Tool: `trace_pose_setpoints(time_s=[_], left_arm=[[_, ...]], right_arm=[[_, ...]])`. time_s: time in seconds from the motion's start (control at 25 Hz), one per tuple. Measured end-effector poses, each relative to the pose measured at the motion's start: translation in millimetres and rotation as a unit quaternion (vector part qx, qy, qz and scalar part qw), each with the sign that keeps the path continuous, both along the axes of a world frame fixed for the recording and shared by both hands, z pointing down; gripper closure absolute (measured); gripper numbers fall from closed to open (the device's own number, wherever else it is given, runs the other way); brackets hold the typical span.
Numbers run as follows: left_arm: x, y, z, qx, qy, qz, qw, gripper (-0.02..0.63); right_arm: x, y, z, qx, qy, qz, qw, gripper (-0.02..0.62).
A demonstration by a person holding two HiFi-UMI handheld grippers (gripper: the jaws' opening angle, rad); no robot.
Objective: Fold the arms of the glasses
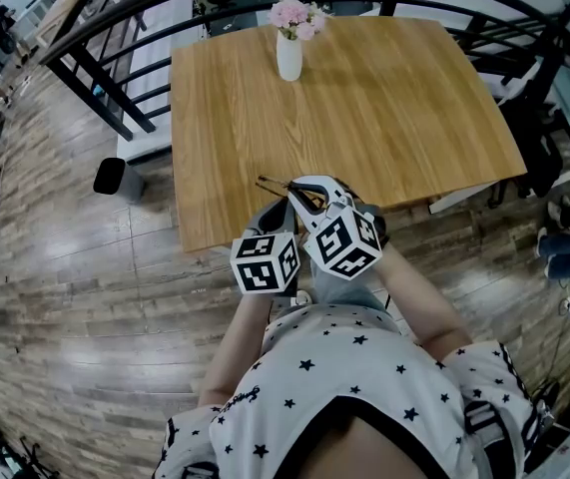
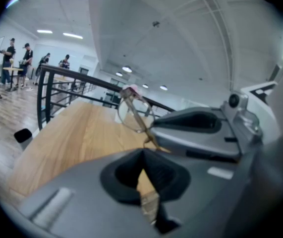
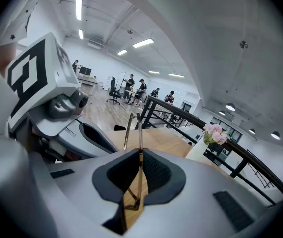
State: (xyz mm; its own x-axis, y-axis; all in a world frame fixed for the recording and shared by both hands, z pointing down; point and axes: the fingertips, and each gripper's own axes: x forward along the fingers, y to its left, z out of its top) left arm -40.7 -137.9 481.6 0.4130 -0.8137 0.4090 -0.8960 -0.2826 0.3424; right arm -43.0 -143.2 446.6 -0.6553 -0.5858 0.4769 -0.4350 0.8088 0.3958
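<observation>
Here, thin gold-rimmed glasses (image 1: 286, 189) are held aloft between two hand-held grippers, just over the near edge of a wooden table (image 1: 394, 118). In the left gripper view, the glasses (image 2: 134, 114) show one round lens uppermost, with a slim arm slanting down into the left gripper (image 2: 143, 155), whose jaws are pressed together on that arm with only a sliver of gap behind the tips. In the right gripper view, the glasses (image 3: 134, 133) stand edge-on, and the right gripper (image 3: 140, 155) has its jaws likewise closed on the gold frame, the metal running down through the narrow slit between the dark pads. From the head view, the left gripper (image 1: 277, 211) and right gripper (image 1: 316, 196) sit side by side, nearly touching, their marker cubes (image 1: 265, 263) facing the camera above a white shirt (image 1: 364, 367) printed with dark stars. Farther back on the table stands a white vase (image 1: 289, 58) of pink flowers (image 1: 297, 14), upright and well apart from the grippers. A black railing (image 1: 115, 28) curves behind the table, and grey-brown plank floor (image 1: 75, 297) spreads around it, with a small black object (image 1: 110, 176) standing on the floor near the table's left corner.
</observation>
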Motion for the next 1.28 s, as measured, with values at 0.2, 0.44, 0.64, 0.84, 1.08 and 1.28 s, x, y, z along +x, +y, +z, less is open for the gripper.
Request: trace_pose_setpoints(time_s=[0.2, 0.44, 0.64, 0.84, 1.08, 1.28], left_arm=[[-2, 2, 5, -0.005, -0.002, -0.002, 1.0, 0.598], [-9, 7, 7, -0.007, 0.002, -0.01, 0.9999, 0.598], [-17, 12, 7, -0.008, 0.008, -0.02, 0.9997, 0.598], [-28, 19, 7, -0.004, 0.014, -0.033, 0.9993, 0.598], [-36, 27, 14, -0.004, 0.019, -0.048, 0.9987, 0.598], [-38, 36, 22, -0.01, 0.021, -0.048, 0.9986, 0.598]], right_arm=[[3, -3, 0, 0.002, -0.001, 0.006, 1.0, 0.574], [10, -9, -4, 0.006, -0.006, 0.021, 1.0, 0.574], [19, -17, -8, 0.008, -0.012, 0.039, 0.999, 0.574], [26, -24, -13, 0.013, -0.017, 0.054, 0.998, 0.574], [38, -33, -16, 0.015, -0.023, 0.071, 0.997, 0.574], [42, -41, -22, 0.02, -0.03, 0.082, 0.996, 0.574]])
